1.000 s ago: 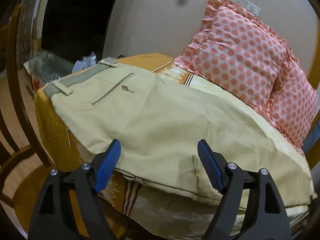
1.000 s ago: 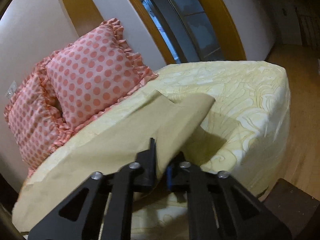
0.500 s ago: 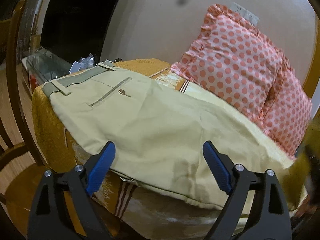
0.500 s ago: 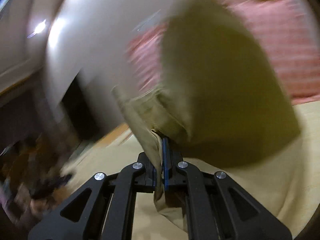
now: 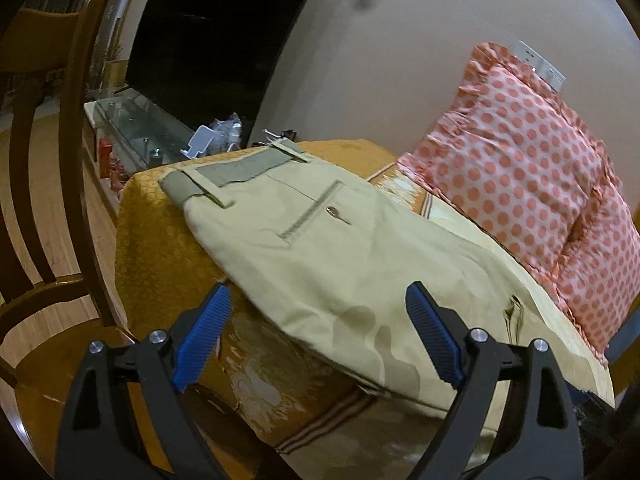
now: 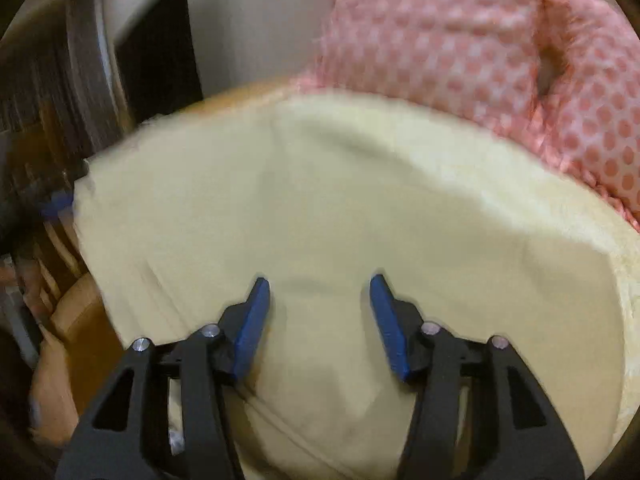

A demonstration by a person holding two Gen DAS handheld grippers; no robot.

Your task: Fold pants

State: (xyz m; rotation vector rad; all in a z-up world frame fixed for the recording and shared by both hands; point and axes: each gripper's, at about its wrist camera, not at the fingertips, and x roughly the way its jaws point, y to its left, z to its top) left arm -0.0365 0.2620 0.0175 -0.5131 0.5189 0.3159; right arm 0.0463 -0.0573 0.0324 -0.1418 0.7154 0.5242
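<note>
Dim, warm indoor light; the left view is sharp, the right view motion-blurred, and both curve at dark edges.

Two polka-dot pillows (image 5: 516, 168) against wall, dark television (image 5: 216, 36) beyond.

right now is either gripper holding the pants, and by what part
Nothing is held. The left gripper and right gripper both have open jaws with the pants lying loose on the bed.
</note>
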